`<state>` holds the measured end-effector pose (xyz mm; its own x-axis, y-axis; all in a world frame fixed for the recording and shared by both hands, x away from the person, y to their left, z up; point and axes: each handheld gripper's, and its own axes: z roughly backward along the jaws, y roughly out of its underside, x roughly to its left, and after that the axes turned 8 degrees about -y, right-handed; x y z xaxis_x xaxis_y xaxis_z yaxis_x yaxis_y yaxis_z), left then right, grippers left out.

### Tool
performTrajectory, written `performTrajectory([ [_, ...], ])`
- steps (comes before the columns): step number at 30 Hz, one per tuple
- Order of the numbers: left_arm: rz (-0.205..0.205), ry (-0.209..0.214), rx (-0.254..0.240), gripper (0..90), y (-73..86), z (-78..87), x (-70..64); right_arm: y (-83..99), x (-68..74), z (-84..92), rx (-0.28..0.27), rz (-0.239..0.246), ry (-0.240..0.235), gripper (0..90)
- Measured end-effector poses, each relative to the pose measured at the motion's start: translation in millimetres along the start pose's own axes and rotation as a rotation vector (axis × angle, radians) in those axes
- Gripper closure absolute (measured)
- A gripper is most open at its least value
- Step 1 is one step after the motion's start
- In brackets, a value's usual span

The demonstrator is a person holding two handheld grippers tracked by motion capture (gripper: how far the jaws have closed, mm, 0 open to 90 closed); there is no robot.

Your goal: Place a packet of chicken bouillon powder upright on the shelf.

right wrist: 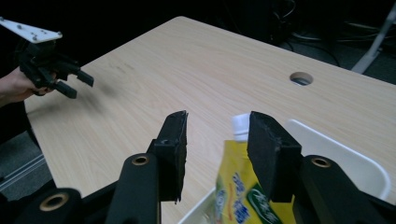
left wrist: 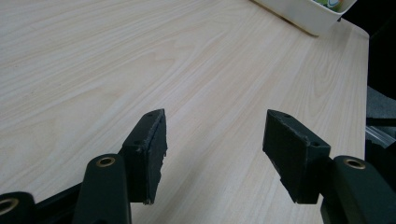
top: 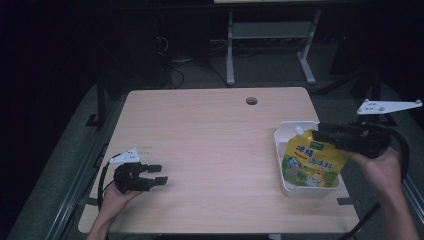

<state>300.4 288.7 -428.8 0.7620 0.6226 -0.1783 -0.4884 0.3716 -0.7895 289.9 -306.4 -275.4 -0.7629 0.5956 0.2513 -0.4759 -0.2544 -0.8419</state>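
Yellow spouted drink pouch with a white cap (top: 312, 162) sits in the white rectangular plastic tray (top: 283, 172) at the right edge of the light wood tabletop (top: 210, 150), leaning with its cap toward the tray's far-left corner

Right gripper (top: 320, 134) hangs just above the pouch top, pointing left across the tray. In the right gripper view its jaws stand apart, the cap (right wrist: 240, 126) showing in the gap close by the right-hand pad (right wrist: 264, 154); pads are not pressing on the pouch (right wrist: 236, 191), so released, nothing held. Whether that pad brushes the cap I cannot tell

Left gripper (top: 159, 175) is low over the near-left part of the table, well apart from the tray, jaws spread wide with only bare wood between them. Left gripper view confirms: pads (left wrist: 154, 149) apart, table grain in the gap, tray corner (left wrist: 303, 14) far off at the top edge

Surroundings: round cable hole (top: 251, 101) in the tabletop near the far edge, clear of both grippers. Grey metal frame legs (top: 230, 50) and loose cables (top: 175, 65) on the dark floor beyond the table. Nothing lies on the wood between left gripper and tray
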Motion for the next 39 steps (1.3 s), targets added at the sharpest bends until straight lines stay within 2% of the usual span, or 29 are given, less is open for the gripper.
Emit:
performTrajectory([
  [14,0.003,-0.012,0.0,36.5,0.2,0.9,0.1,-1.9,17.2,-31.8,0.043,0.023,-0.044,53.9],
  [24,-0.003,-0.025,0.006,33.6,0.1,-1.0,-2.3,-5.0,27.8,-54.1,0.068,0.0,-0.074,50.5],
  [39,-0.016,-0.041,0.007,31.3,0.1,-0.8,-4.2,-3.9,47.1,-94.1,0.121,0.014,-0.094,44.0],
])
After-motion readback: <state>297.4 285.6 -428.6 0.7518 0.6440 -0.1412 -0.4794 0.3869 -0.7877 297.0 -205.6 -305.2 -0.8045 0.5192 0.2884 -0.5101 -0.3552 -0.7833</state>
